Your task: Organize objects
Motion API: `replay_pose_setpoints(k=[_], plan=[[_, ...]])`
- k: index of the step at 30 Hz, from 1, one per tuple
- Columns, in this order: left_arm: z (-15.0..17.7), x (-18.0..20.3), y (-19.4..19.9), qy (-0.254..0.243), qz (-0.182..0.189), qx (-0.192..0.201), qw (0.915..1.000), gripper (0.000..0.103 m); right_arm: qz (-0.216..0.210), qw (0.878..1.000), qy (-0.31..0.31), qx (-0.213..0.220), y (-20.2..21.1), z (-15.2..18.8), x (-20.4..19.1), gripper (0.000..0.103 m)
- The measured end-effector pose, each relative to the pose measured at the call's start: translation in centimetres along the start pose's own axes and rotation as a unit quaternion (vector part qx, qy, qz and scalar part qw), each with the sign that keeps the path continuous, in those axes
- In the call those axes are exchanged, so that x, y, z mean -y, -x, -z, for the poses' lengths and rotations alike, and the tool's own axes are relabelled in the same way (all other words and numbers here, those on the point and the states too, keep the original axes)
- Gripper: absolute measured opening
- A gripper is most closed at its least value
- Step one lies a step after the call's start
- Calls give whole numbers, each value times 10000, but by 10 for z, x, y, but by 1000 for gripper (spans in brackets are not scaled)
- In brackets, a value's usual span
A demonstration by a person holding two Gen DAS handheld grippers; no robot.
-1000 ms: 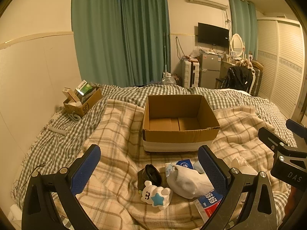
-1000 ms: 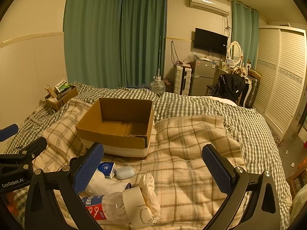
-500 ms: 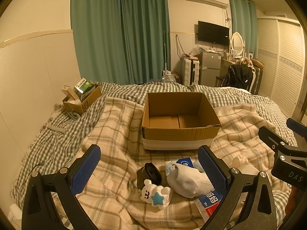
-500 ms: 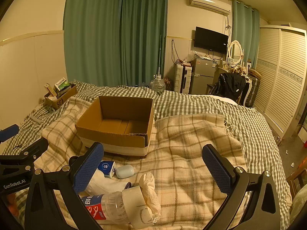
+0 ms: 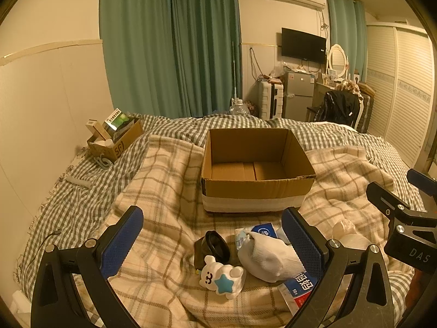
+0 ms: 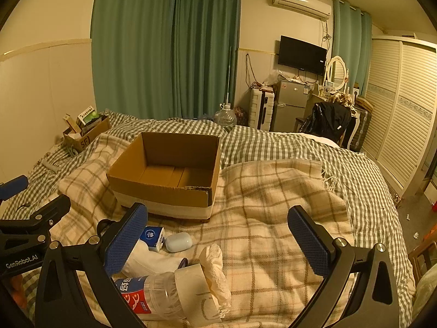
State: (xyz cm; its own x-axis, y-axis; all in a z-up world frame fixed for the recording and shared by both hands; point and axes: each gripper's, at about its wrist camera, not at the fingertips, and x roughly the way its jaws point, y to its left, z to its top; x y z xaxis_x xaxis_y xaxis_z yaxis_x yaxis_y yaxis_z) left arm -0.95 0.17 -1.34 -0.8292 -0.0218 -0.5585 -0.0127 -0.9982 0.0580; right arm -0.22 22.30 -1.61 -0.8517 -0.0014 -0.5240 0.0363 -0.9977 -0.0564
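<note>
An empty cardboard box stands on the plaid blanket. In front of it lies a cluster: a white bear toy with a blue star, a black round jar, a white sock, a small blue-and-white carton, a white earbud case, a plastic bottle with red-blue label, a tape roll with crumpled tissue. My left gripper is open above the cluster. My right gripper is open and empty, right of it.
A smaller cardboard box with packets sits at the far left near the wall. The bed's right edge drops to the floor by the wardrobe. A chair with a black jacket and a fridge stand beyond the bed.
Both views have shifted slightly; the box appears a little lower and closer. No object moved and both grippers stay open.
</note>
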Motion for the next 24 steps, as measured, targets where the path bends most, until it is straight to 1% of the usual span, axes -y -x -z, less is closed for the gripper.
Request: replay_pose_setpoints(k=[17, 24], plan=[[-1, -5, -5, -18, 66, -54, 10000, 103, 0, 10000, 49, 1, -1, 0, -3, 103], [-6, -11, -6, -48, 117, -119, 9998, 103, 19, 9999, 86, 71, 5, -9, -5, 103]])
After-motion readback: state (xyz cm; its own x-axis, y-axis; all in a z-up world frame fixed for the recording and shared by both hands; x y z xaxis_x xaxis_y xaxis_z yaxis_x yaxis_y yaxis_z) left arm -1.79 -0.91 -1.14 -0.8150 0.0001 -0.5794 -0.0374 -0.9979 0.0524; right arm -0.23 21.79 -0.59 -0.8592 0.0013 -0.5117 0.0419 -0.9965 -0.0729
